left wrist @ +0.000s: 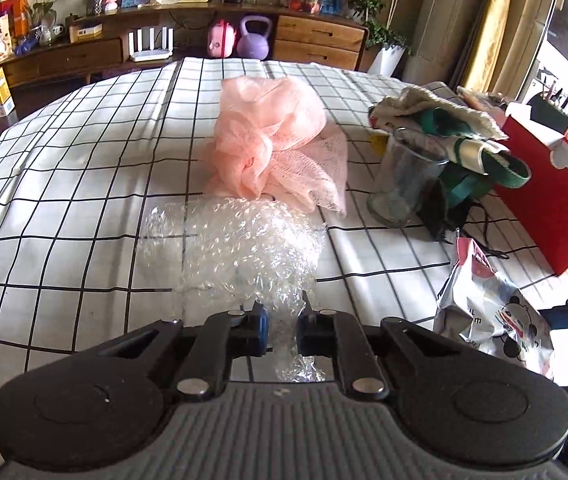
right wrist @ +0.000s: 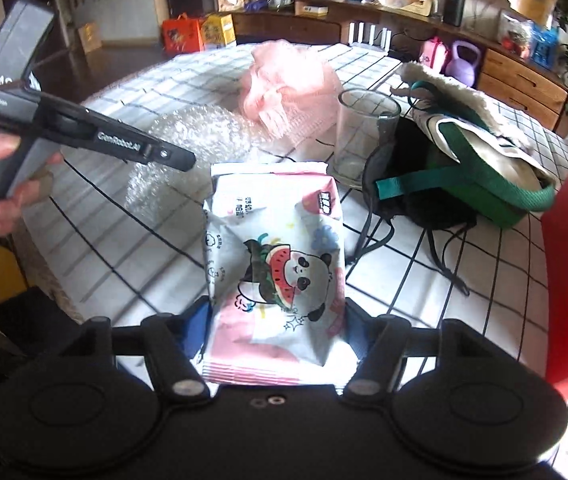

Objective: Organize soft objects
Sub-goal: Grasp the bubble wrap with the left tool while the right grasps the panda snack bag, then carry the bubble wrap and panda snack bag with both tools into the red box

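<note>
My left gripper is shut on the near edge of a clear bubble wrap sheet that lies on the checked tablecloth. Beyond it lies a pink mesh cloth. My right gripper is shut on a soft tissue pack printed with a panda and watermelon, held above the table. The pack also shows at the right of the left wrist view. In the right wrist view the left gripper reaches in from the left over the bubble wrap, with the pink cloth behind.
An empty clear glass stands upright mid-table. Beside it lies a green-strapped tote bag with fleece and black fabric. A red box stands at the right edge. A wooden sideboard lies beyond the table.
</note>
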Tool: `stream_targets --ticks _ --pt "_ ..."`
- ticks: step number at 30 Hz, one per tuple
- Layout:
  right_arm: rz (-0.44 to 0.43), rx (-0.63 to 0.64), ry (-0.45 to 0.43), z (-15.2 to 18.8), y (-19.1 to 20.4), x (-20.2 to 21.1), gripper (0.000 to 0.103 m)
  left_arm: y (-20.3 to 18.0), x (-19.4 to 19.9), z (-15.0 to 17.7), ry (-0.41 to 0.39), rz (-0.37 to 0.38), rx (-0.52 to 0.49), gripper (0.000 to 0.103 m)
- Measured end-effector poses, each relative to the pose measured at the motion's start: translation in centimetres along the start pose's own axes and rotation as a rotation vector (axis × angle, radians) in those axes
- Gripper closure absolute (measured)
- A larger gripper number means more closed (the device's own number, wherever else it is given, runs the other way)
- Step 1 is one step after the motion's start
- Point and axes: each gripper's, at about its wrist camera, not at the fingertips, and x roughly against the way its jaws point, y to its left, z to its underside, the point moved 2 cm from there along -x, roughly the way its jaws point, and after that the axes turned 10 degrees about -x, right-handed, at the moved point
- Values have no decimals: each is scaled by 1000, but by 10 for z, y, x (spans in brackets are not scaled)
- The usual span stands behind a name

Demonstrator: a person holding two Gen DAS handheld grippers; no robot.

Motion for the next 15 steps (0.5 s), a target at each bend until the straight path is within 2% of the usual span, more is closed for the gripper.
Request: stream_targets --ticks 9,15 --pt "55 -82 -59 8 6 47 36 -25 43 -1 -72 32 -61 91" --pt "91 -164 -93 8 -7 79 36 -49 70 -12 -115 97 -101 91"
